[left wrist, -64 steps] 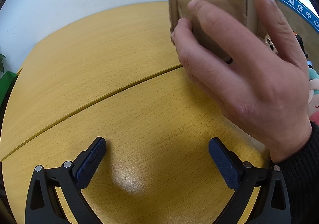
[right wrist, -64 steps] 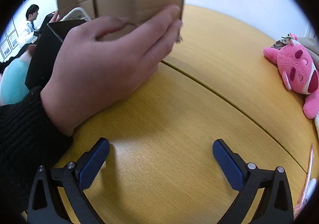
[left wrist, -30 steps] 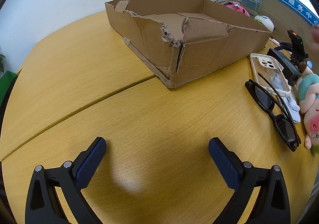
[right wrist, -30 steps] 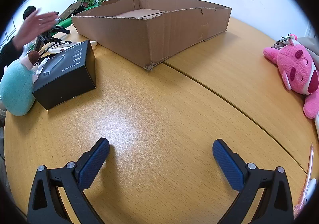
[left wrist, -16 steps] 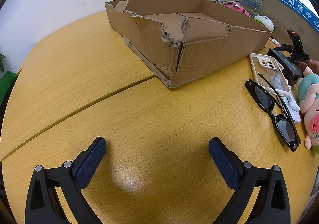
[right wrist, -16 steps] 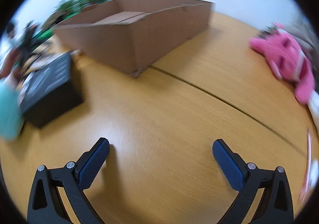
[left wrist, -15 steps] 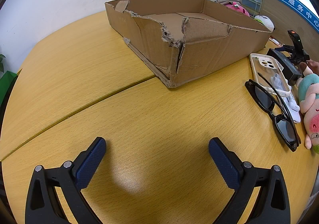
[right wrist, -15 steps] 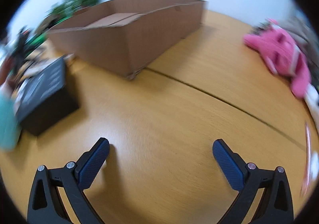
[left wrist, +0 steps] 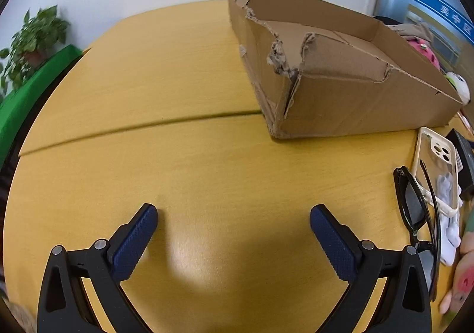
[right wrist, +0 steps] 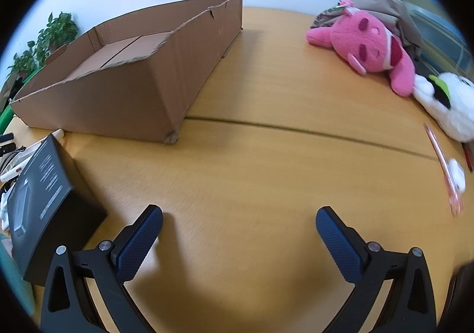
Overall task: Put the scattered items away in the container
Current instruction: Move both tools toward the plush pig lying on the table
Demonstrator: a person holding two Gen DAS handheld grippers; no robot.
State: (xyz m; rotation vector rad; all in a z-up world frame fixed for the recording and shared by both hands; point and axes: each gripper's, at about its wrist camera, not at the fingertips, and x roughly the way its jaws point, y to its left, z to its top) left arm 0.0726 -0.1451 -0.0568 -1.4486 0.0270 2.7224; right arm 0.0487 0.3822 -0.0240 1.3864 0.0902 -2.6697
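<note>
Hovering spread and empty over the surface (left wrist: 207, 155), the left gripper (left wrist: 234, 223) has sunglasses (left wrist: 414, 208) just to its right, long axis pointing away, box (left wrist: 340, 81) ahead-right, w/ right gripper (right wrist: 239, 225) likewise spread, farther off.

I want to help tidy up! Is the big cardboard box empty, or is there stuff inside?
Empty, as far as shows: the cardboard box is open-topped, with only bare cardboard on the visible floor in both views. The near walls hide part of it.
</note>
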